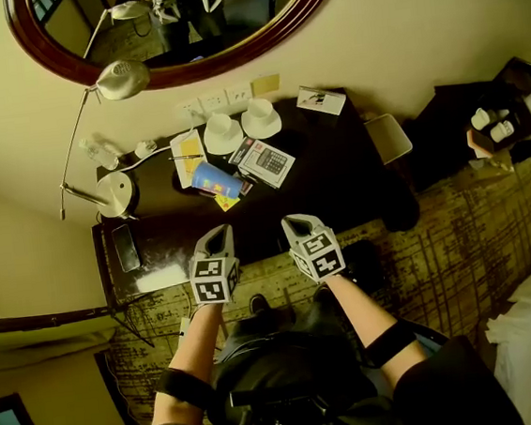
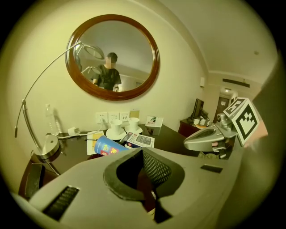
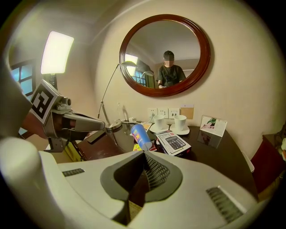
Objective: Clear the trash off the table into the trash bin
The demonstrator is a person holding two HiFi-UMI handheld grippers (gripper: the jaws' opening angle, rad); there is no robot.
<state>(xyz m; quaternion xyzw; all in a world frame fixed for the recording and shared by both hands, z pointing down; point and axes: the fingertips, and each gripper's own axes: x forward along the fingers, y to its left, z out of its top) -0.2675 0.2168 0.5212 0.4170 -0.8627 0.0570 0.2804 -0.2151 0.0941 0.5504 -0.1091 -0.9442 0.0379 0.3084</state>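
Both the left tool [image 1: 218, 232] and right tool [image 1: 297, 220] hover empty, jaws together, near a blue cup [image 1: 215, 179], seemingly tipped over.

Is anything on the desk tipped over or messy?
Yes. The blue paper cup lies on its side in the middle of the desk, next to some small wrappers. The two white cups behind it stand upright.

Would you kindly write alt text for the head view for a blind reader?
The left gripper and right gripper, jaws shut and empty, hover before a dark wooden desk bearing a tipped blue paper cup, a boxed calculator, two white cups and a silver lamp.
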